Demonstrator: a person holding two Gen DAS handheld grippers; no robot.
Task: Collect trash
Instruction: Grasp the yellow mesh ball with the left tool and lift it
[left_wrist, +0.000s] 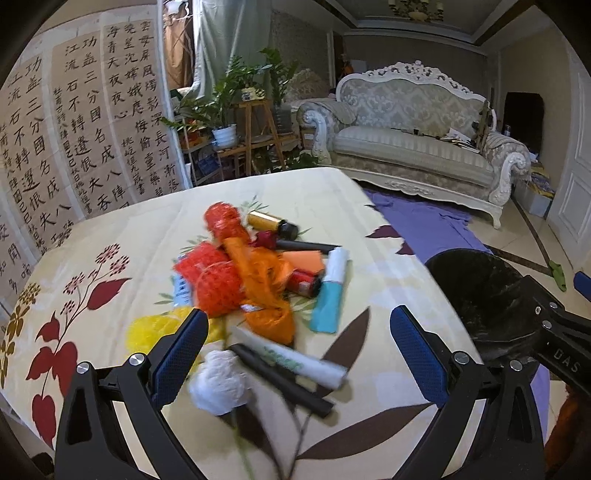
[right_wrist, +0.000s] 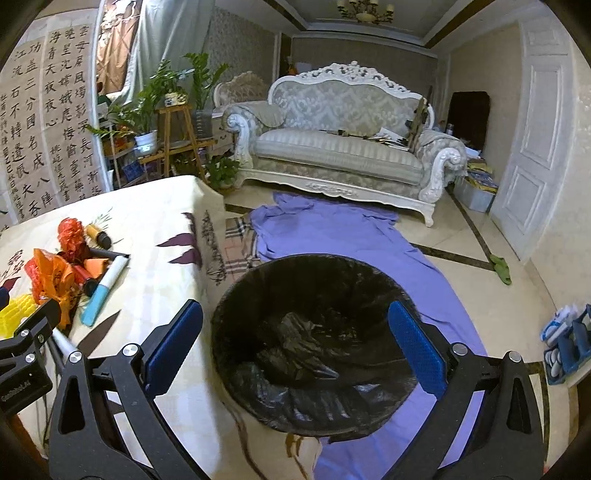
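Large black Chinese calligraphy, including 功盖三分国 and 名成八阵图, is showing on the wall scrolls (left_wrist: 92, 122), while the letters "DAS" are showing on the right gripper's (left_wrist: 565, 360) black body.

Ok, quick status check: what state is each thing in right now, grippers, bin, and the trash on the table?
left gripper: open, empty, over the near trash
right gripper: open, empty, above the bin
trash bin: open top, black liner, no trash visible inside
white crumpled wad: loose on the table
white tube: lying flat
orange bag: crumpled in the pile
blue-and-white tube: lying flat
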